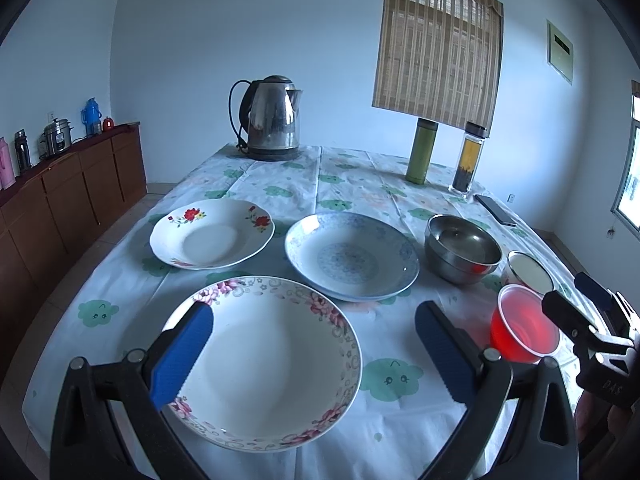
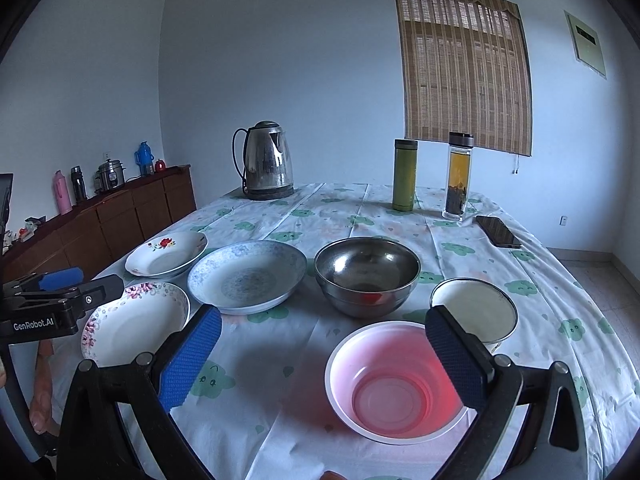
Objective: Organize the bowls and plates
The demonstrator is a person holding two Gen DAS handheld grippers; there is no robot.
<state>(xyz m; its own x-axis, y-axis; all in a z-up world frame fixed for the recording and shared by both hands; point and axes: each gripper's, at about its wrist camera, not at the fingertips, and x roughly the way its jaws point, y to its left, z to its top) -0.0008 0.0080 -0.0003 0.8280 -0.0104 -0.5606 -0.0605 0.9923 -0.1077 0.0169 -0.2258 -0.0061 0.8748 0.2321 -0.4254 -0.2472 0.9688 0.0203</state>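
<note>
So, both your grippers were wide open w/ nothing held. Your left gripper hovered over the near worktop edge, fingers straddling the pink-flowered plate: left pad above its near-left rim, right pad just off its right side. Your right gripper hung over the red plastic bowl, right finger overlapping its right rim in view, left finger well clear above bare cloth.

Dishes sat apart, nothing stacked: red-flowered plate far left, blue-patterned plate in the middle, steel bowl to its right, white enamel bowl just beside the red one.

What could've gone wrong, IMO:
- Plate rim was thin, glazed and sloped, so a shallow pinch likely would've slipped and chipped it on the worktop.
- Red bowl looked light and flexible; squeezing hard prob would've buckled the wall or flicked it into the enamel bowl.
- The two grippers were close together, so reaching at once risked a clash.
- Loose tablecloth could've dragged and shifted neighbouring dishes.
- Pink-flowered plate lay near the worktop edge; a nudge toward you might've sent it off.
</note>
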